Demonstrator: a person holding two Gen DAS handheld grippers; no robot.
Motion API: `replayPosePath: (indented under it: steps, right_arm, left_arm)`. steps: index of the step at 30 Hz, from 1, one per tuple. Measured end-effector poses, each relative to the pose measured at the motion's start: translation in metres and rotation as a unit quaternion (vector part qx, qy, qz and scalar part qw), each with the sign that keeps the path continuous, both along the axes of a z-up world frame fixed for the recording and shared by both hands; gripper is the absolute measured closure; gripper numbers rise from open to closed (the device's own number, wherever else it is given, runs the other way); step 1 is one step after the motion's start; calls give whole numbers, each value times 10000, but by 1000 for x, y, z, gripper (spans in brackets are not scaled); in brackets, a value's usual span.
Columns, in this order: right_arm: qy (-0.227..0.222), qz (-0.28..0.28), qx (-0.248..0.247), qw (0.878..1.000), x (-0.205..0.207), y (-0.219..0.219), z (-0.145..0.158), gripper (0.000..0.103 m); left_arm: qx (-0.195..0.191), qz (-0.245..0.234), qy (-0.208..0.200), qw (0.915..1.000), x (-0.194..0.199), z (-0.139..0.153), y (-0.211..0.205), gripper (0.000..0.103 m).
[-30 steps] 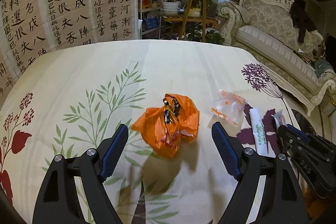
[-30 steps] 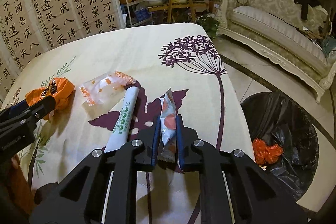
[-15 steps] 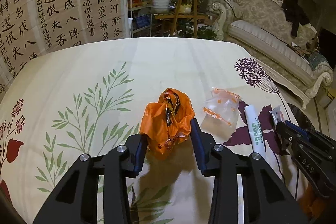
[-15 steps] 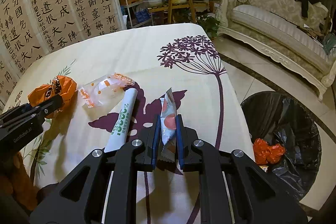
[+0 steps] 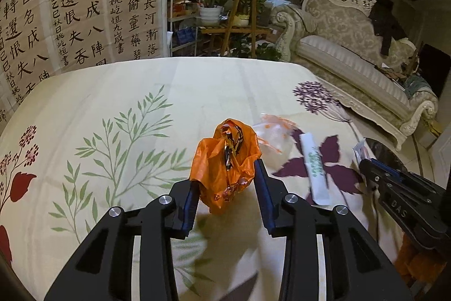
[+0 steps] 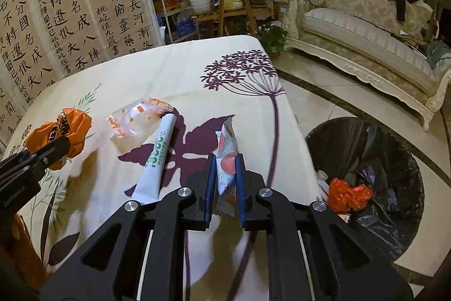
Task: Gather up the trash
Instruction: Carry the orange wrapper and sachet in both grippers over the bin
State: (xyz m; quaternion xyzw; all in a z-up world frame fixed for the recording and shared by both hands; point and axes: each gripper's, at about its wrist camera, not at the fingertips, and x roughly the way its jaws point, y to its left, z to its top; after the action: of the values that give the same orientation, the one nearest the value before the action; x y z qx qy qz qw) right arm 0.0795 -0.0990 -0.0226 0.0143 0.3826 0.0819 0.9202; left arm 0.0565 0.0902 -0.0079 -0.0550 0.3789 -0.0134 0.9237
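Orange bag [image 5: 227, 160] sits mid-table, clear cloth [image 5: 112, 92] around, squeezed by left tool [image 5: 227, 188].

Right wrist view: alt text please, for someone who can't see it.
The right gripper is shut on a small snack wrapper above a floral tablecloth. A white tube and a clear wrapper lie to its left; a black-lined bin stands on the floor to the right.
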Motion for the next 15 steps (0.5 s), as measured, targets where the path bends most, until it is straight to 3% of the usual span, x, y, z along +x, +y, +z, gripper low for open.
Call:
replayPosePath:
  steps: [15]
  right_arm:
    - [-180,-851,-175,9961,-39,-72,7,90]
  left_arm:
    - [-65,-792,-154,9967,-17,7,-71,66]
